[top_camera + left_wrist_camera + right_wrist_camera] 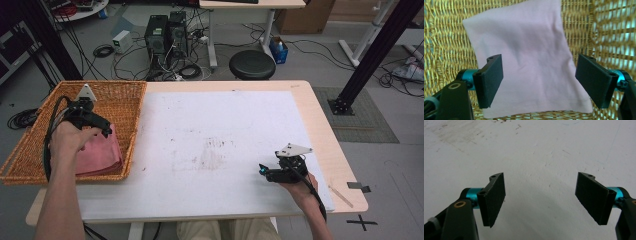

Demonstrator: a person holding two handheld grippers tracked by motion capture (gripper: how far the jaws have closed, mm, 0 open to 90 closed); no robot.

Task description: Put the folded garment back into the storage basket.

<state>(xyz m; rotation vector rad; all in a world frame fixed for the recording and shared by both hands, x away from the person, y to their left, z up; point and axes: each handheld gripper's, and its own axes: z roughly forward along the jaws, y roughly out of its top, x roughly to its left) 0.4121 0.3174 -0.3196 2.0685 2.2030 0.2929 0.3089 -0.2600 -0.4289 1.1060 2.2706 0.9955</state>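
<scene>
Nearest the person, the right gripper (266, 172) rests low over the white mat (215, 130) at the table's near right, jaws standing wide apart with nothing between them; the right gripper view shows bare, lightly stained mat between the pads. Farther off at the left, the left gripper (539, 80) hangs above the folded pink cloth (524, 57), its jaws also spread wide, the pads (490, 80) clear of the fabric on both sides and gripping nothing. The cloth lies flat on the floor of the wicker basket (122, 92), toward its near right corner, close beside the right wall. Judgement on handling: the cloth looks light, soft and limp, stacked in a few layers, so it will sag and may unfold if lifted by one layer. It is not fragile, and the weave should give the pads fair friction. Best hold is probably a pinch across a folded edge, taking all layers together, the near hem or the side away from the basket wall, where a jaw has room to go down. The open weave beneath could snag a pad tip.
</scene>
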